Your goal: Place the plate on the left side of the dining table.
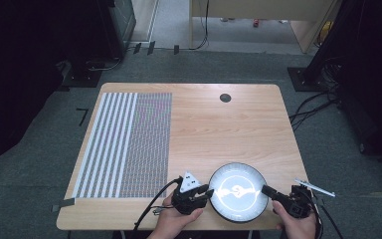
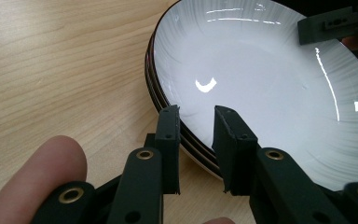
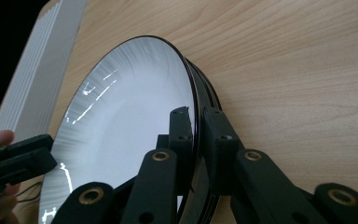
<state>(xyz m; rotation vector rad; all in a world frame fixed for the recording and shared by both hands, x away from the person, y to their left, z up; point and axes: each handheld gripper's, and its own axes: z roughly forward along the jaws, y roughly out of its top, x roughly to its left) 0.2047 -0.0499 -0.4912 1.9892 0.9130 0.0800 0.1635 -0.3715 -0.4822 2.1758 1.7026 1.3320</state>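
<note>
A white plate with a dark rim tops a small stack of like plates at the table's near edge. My left gripper is at its left rim. In the left gripper view the jaws straddle that rim, one outside the stacked edges and one on the white inside, shut on it. At the right rim is my right gripper. Its jaws are pinched tight on the top plate's thin edge. Each gripper view shows the other gripper across the plate, the right gripper and the left gripper.
A striped grey and white mat covers the table's left part. A black round cable hole sits near the far edge. Bare wood lies beyond the plates. Cables trail from both grippers over the near edge.
</note>
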